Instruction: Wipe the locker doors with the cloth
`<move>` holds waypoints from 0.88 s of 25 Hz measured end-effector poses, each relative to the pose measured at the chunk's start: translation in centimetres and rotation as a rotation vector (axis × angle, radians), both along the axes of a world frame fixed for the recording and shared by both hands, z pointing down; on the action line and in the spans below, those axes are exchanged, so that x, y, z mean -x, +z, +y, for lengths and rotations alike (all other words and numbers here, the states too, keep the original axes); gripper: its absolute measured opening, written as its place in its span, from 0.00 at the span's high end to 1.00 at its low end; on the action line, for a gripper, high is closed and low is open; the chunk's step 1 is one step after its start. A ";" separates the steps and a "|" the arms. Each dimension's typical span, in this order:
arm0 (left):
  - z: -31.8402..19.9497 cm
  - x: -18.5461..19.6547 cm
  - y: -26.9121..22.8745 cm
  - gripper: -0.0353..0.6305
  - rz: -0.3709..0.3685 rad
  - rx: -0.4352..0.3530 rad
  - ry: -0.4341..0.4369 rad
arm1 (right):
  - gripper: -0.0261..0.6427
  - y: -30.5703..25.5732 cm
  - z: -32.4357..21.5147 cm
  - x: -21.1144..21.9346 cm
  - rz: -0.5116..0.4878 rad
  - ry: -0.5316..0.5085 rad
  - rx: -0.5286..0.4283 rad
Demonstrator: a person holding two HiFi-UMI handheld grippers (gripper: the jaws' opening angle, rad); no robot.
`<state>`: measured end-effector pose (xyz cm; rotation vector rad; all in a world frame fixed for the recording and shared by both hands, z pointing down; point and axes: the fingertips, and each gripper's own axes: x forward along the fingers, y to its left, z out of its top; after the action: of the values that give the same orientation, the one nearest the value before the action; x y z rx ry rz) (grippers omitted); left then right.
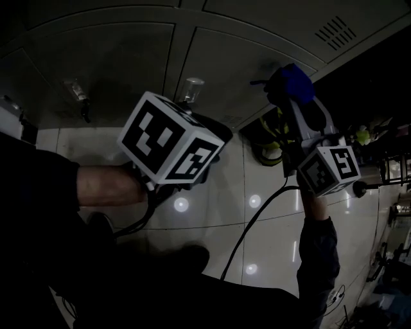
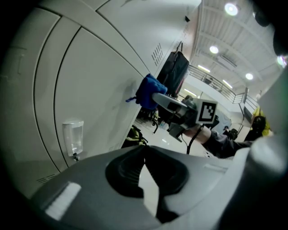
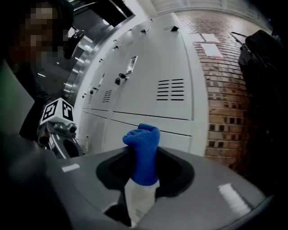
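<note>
Pinching the cloth (image 3: 145, 143) between its jaws, your right gripper (image 3: 144, 167) points the bunched blue end straight ahead at the locker doors (image 3: 148, 90). It is close against a panel, though I can't tell if it touches. Your left gripper (image 2: 144, 150) is pressed together and empty, well apart from the cloth, so the wiping likely falls to your right arm.

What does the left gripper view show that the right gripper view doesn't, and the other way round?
Only the left gripper view: the left gripper seen close up, its fingers together on nothing, a clear holder and ceiling lights. Only the right gripper view: a brick wall beside the lockers. Both: the blue cloth clamped in the right gripper, and the white locker doors.
</note>
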<state>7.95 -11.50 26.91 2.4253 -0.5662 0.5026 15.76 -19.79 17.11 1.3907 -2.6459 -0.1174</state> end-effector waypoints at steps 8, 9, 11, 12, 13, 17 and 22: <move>-0.1 1.5 0.1 0.98 0.009 0.024 -0.033 | 0.78 1.6 0.2 9.9 -0.006 -0.178 0.047; 0.0 1.7 0.2 0.98 0.009 0.028 -0.033 | 0.78 1.9 0.2 10.8 -0.007 -0.193 0.056; 0.1 2.1 0.3 0.98 0.007 0.033 -0.031 | 0.78 2.3 0.2 12.6 -0.009 -0.221 0.067; 0.2 2.3 0.4 0.98 0.004 0.032 -0.030 | 0.78 2.4 0.2 13.4 -0.010 -0.234 0.072; 0.2 2.4 0.4 0.98 0.002 0.031 -0.027 | 0.78 2.5 0.2 14.1 -0.012 -0.245 0.075; 0.4 2.4 0.6 0.98 0.006 0.042 -0.020 | 0.78 2.9 -0.1 16.3 0.008 -0.278 0.082; 0.7 1.9 0.7 0.98 0.006 0.045 -0.007 | 0.78 3.4 -0.8 15.6 0.016 -0.256 0.091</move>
<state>6.01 -10.82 27.61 2.3803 -0.5546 0.5005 0.20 -20.54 20.48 1.0162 -2.7658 -0.0350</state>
